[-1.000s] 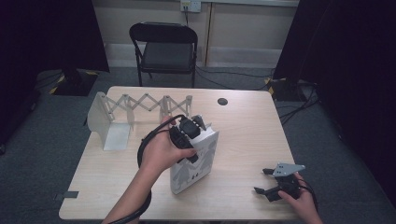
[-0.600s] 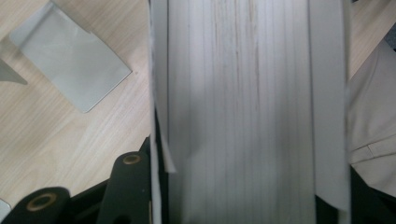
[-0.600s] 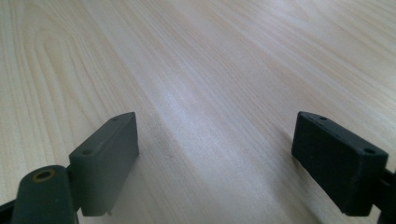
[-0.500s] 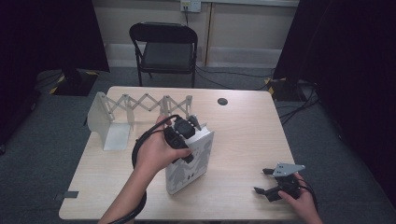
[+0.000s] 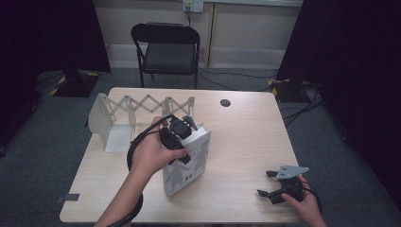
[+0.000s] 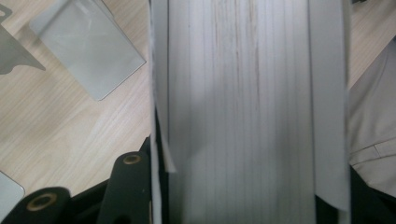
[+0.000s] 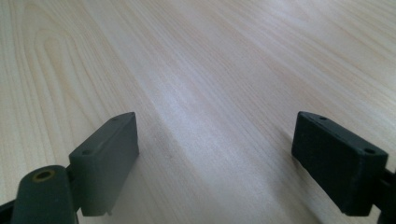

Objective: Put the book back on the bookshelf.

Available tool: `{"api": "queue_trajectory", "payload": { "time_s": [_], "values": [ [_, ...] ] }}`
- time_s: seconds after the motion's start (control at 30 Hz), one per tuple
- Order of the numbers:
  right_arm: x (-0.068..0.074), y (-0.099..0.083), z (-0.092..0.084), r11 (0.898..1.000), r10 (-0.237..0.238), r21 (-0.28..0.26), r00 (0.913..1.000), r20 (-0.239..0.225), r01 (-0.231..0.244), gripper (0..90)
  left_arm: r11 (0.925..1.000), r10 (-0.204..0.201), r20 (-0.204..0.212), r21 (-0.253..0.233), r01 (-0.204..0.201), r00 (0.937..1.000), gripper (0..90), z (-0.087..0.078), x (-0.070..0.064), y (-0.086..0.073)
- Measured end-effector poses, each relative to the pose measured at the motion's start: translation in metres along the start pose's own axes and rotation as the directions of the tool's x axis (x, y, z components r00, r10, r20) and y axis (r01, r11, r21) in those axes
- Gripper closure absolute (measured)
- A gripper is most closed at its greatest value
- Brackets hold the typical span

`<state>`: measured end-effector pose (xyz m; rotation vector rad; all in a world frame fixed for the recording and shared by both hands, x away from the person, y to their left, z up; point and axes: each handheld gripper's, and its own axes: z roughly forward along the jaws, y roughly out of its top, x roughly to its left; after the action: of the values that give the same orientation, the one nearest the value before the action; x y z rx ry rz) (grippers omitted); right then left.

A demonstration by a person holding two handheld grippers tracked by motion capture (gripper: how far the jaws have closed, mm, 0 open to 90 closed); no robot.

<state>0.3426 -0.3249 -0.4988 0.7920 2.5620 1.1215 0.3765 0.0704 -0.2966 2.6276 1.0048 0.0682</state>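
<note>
From above we saw our left gripper [image 5: 182,130] clamped on the white book [image 5: 187,163]; its own camera revealed page edges, while our right gripper [image 7: 215,158] stood apart.

Both forearms are bare, no sleeves showing. The left gripper [image 5: 182,130] is black and blocky, with a thick black cable looping from it. The right gripper [image 5: 268,184] is black, topped by a grey three-cornered plate. Its jaws are dark flat blocks with small screw holes and a brass-coloured pivot pin.
</note>
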Motion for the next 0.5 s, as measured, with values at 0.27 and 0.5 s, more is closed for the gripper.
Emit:
{"api": "queue_trajectory", "payload": {
  "time_s": [0.27, 0.5],
  "values": [
    [0.0000, 0.0000, 0.0000, 1.000, 0.000, 0.000, 1.0000, 0.000, 0.000, 14.2, 0.9999, -0.015, 0.000, 0.000, 0.015, 0.9999, 52.0, -0.0020, 0.0049, -0.0037],
    [0.0000, 0.0000, 0.0000, 1.000, 0.000, 0.000, 1.0000, 0.000, 0.000, 14.2, 0.9992, -0.039, -0.013, -0.004, 0.039, 0.9992, 52.0, -0.0027, 0.0101, -0.0092]
  ]
}}
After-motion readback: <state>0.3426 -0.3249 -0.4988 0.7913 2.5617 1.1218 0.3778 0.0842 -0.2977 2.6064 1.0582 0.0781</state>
